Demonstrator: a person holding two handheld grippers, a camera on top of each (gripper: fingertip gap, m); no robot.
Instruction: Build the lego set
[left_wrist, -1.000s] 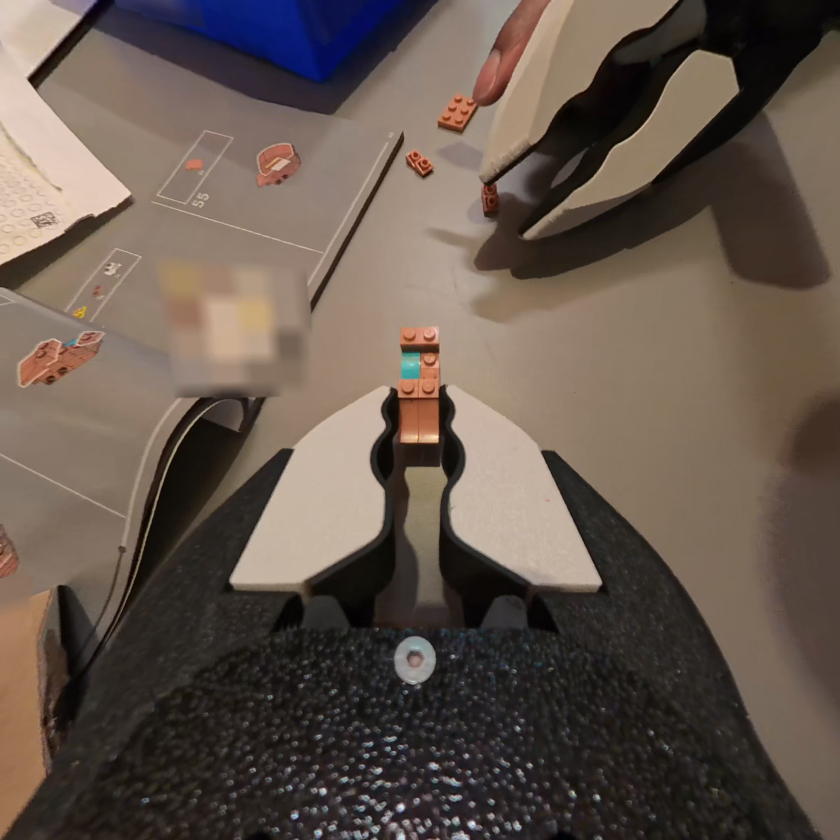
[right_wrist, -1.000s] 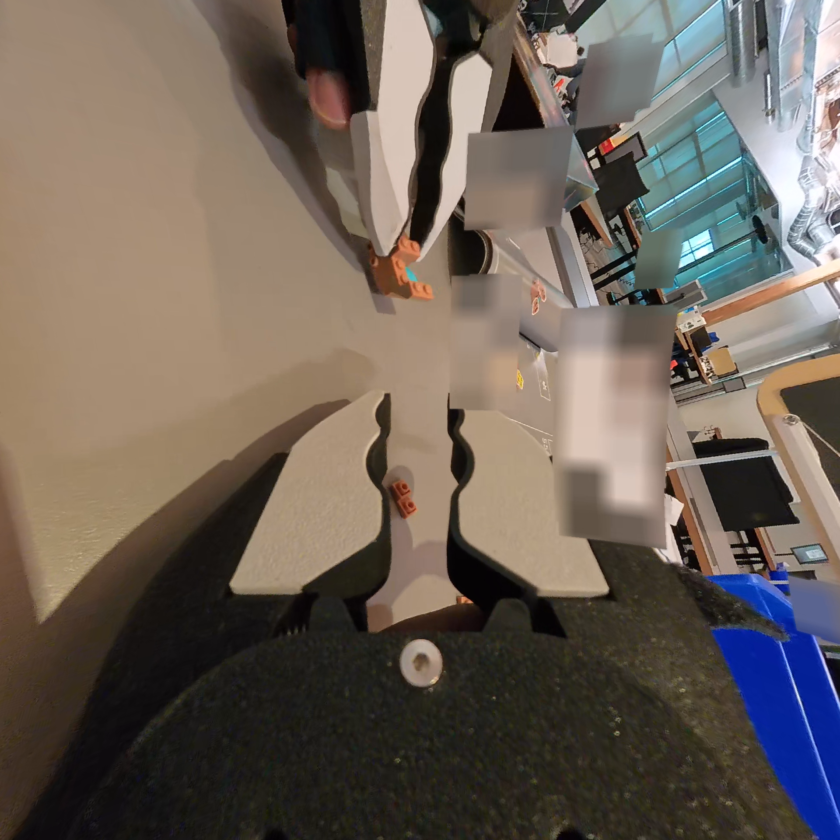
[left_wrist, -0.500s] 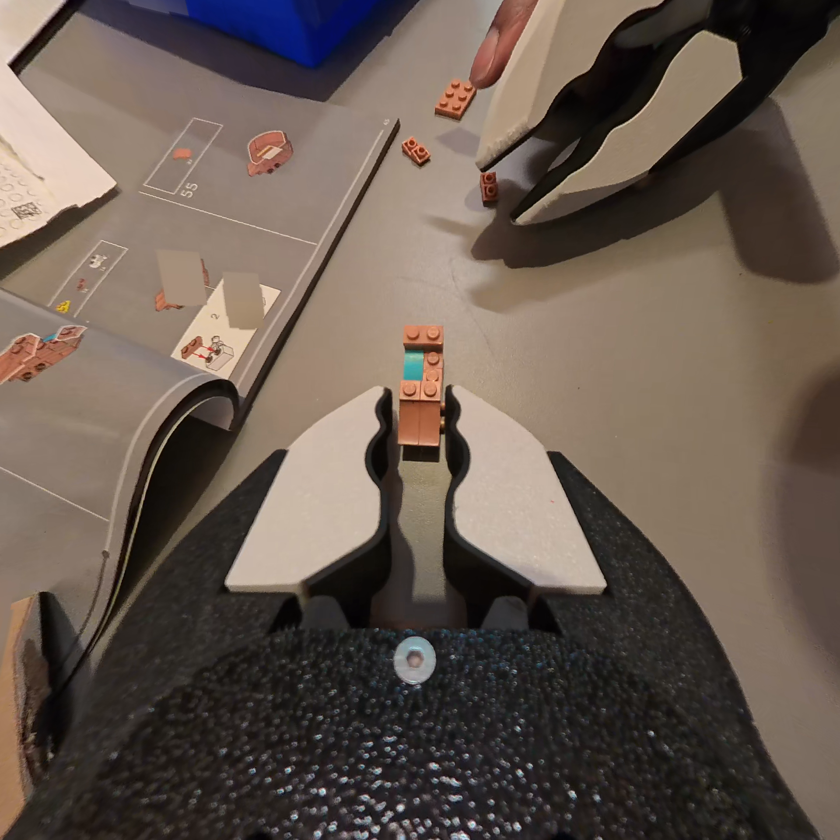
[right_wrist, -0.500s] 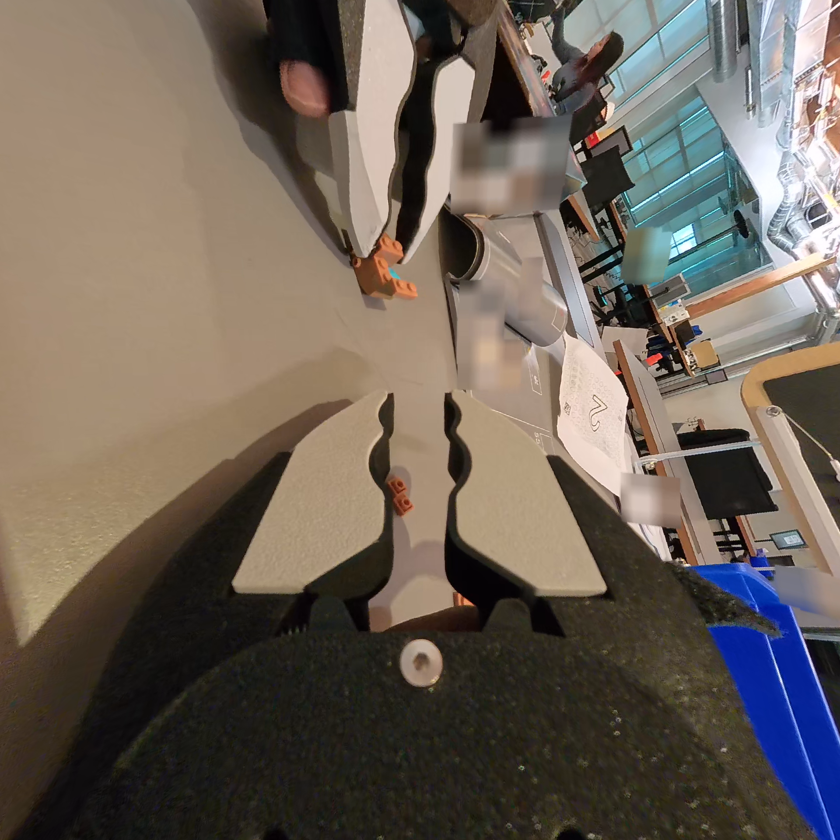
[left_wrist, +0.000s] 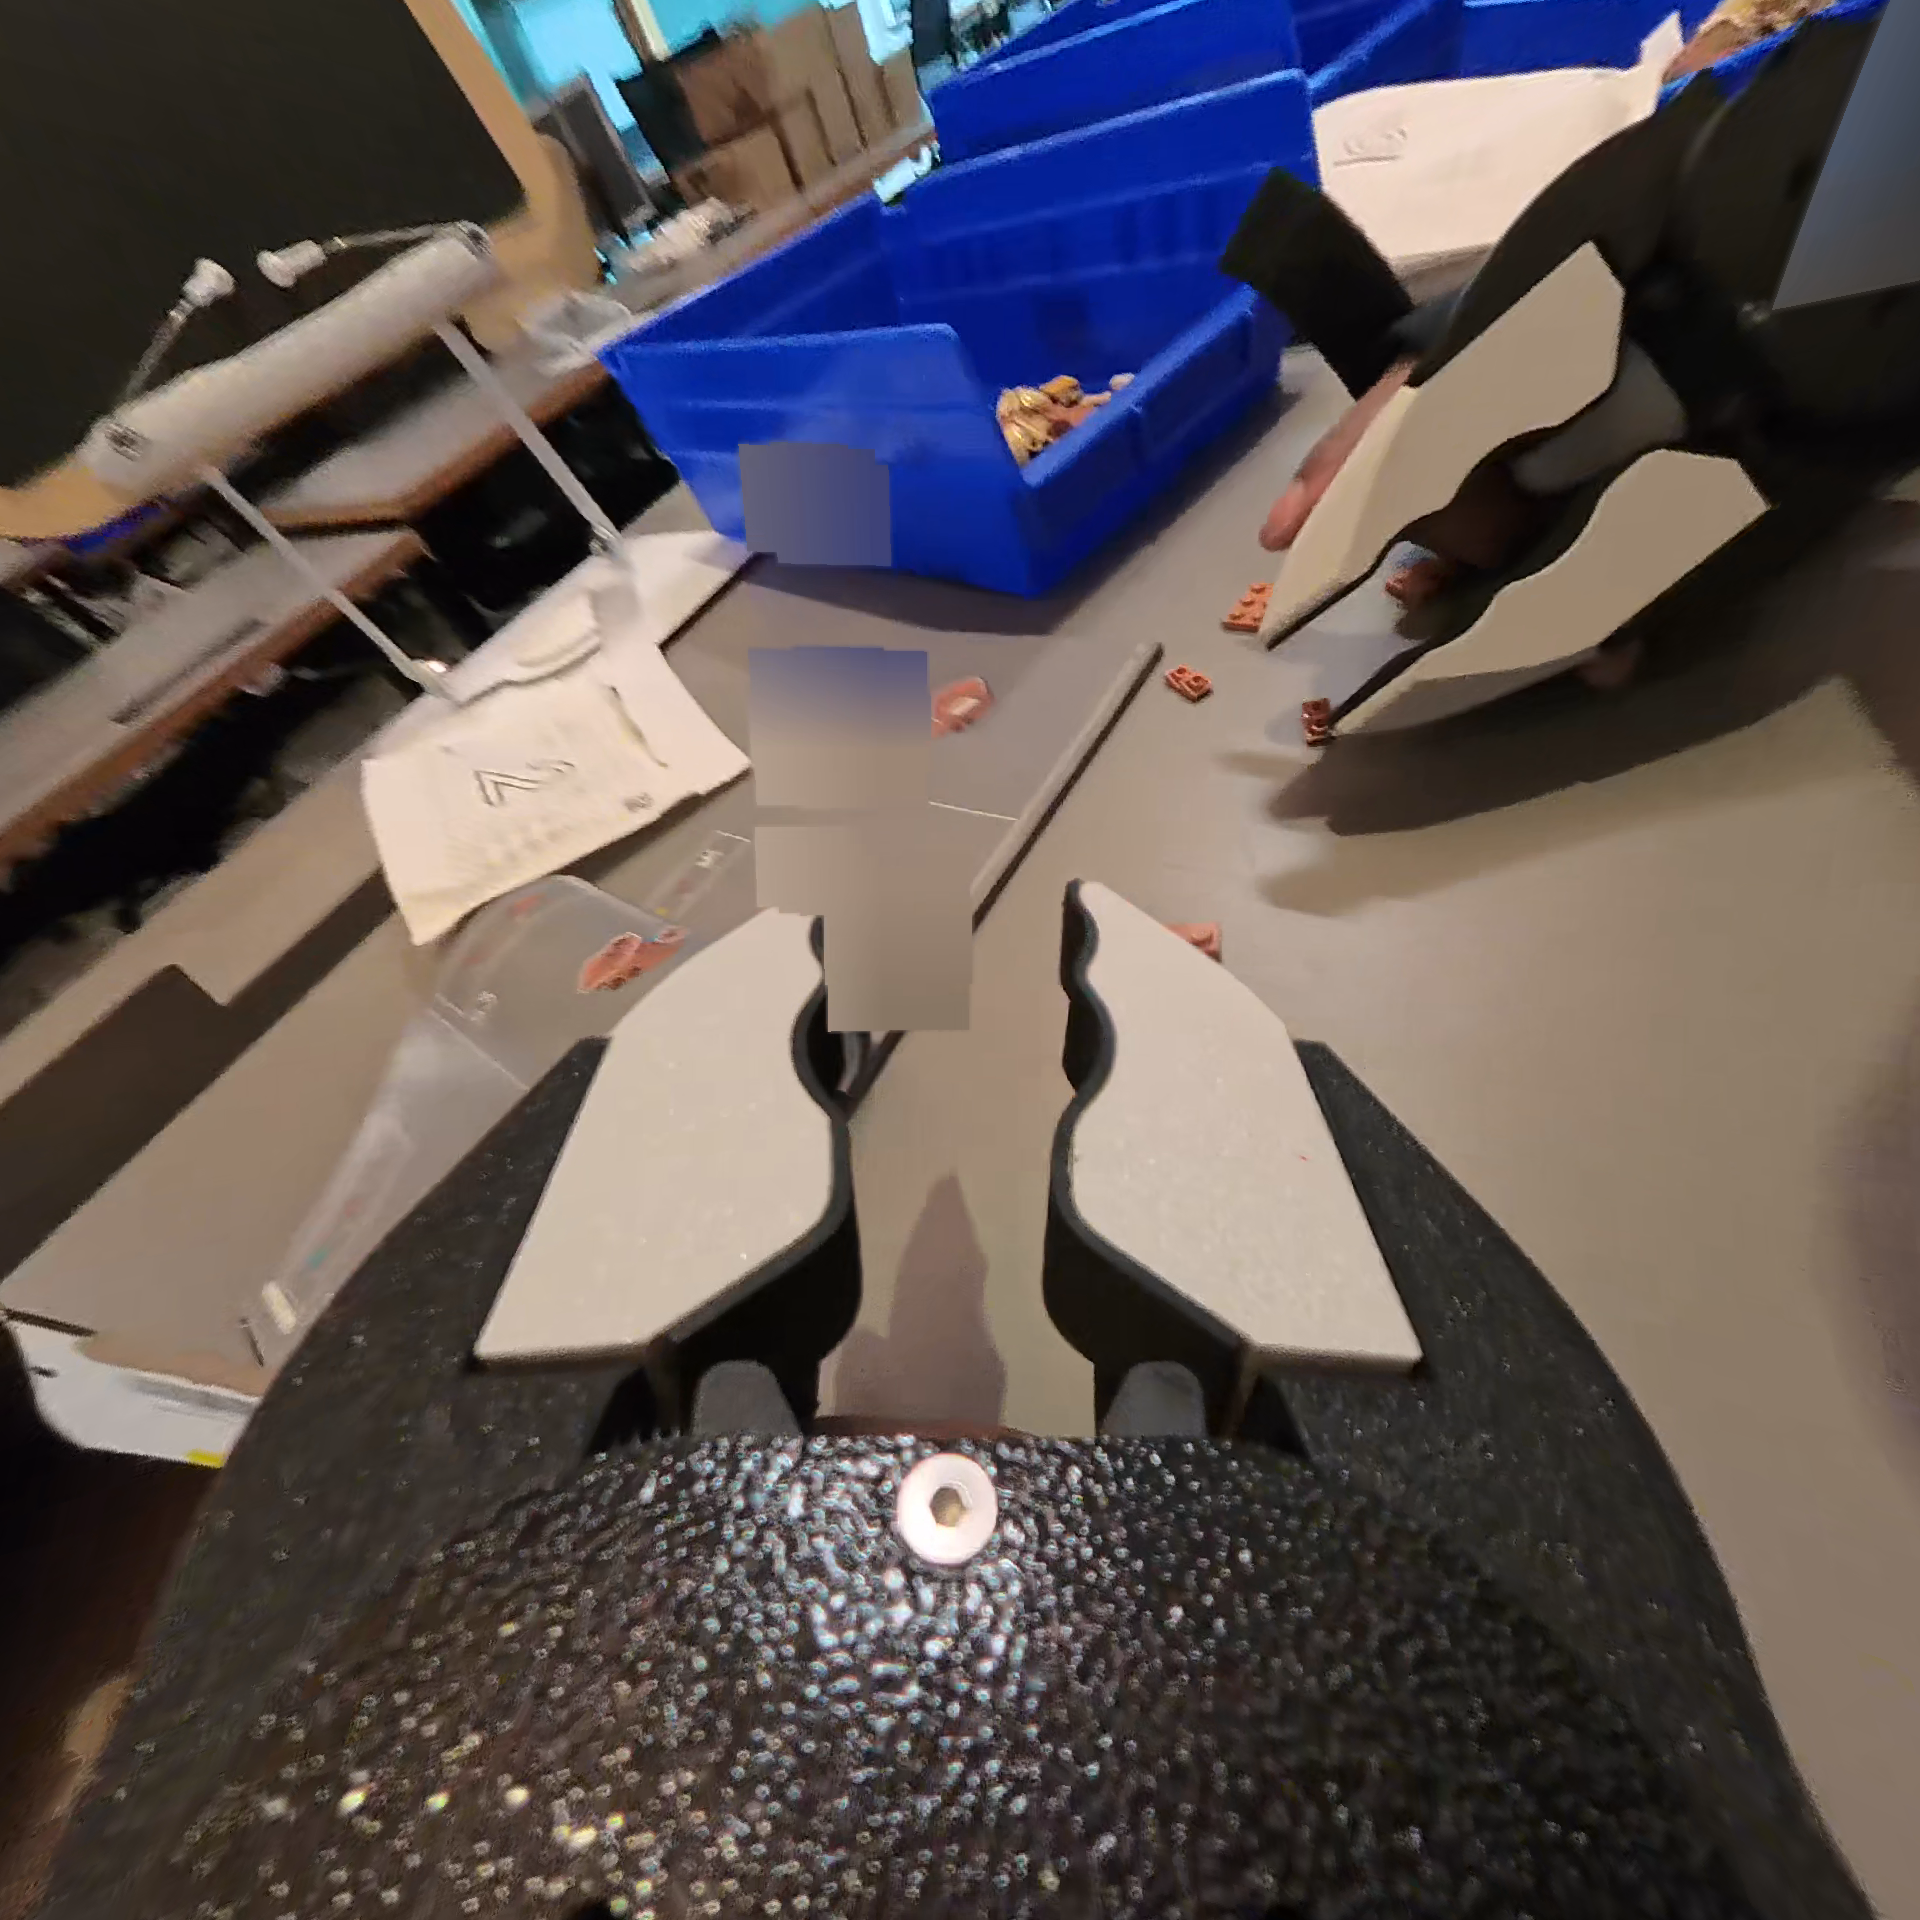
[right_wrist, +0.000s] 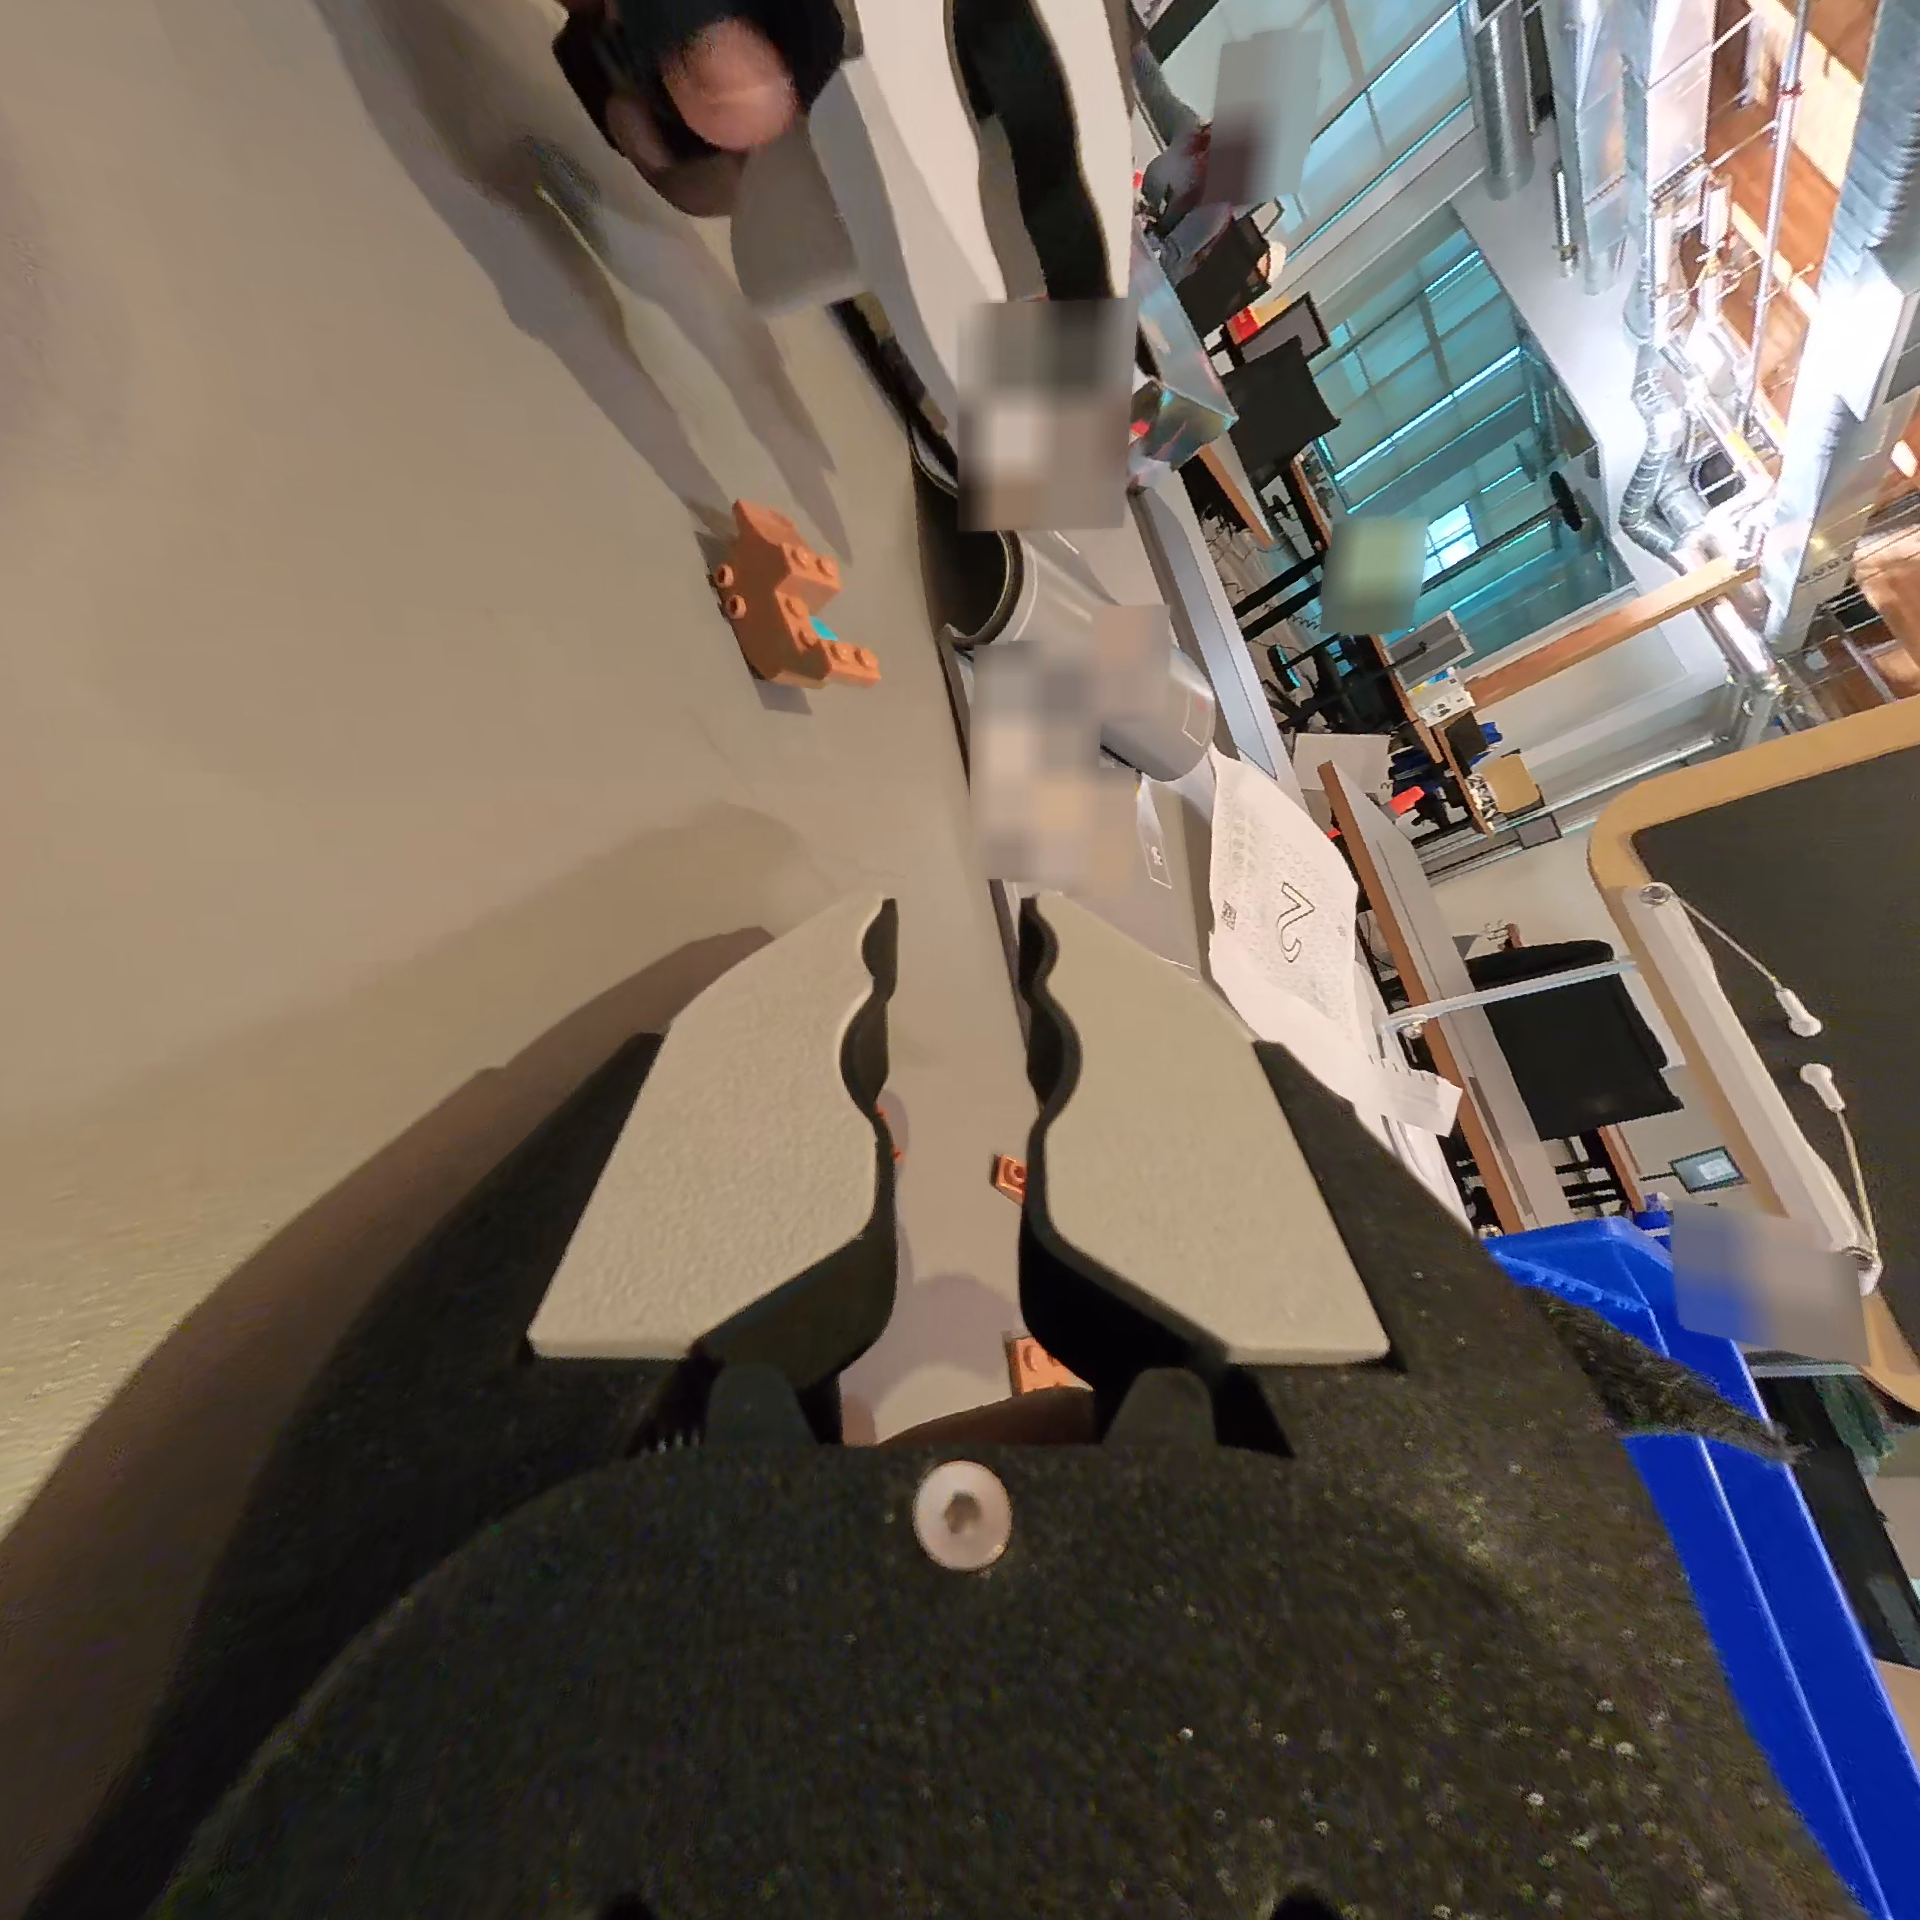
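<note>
Left tongs stand wide, nothing between the pads, raised above the grey counter. A small brown brick assembly with a teal piece sits alone on the counter, well clear of both tongs. Right tongs stand narrowly parted, gripping nothing, tips low at the counter among loose brown bricks; one small brick lies at a fingertip. An open instruction booklet and white sheet lie left; a blue bin stands beyond.
</note>
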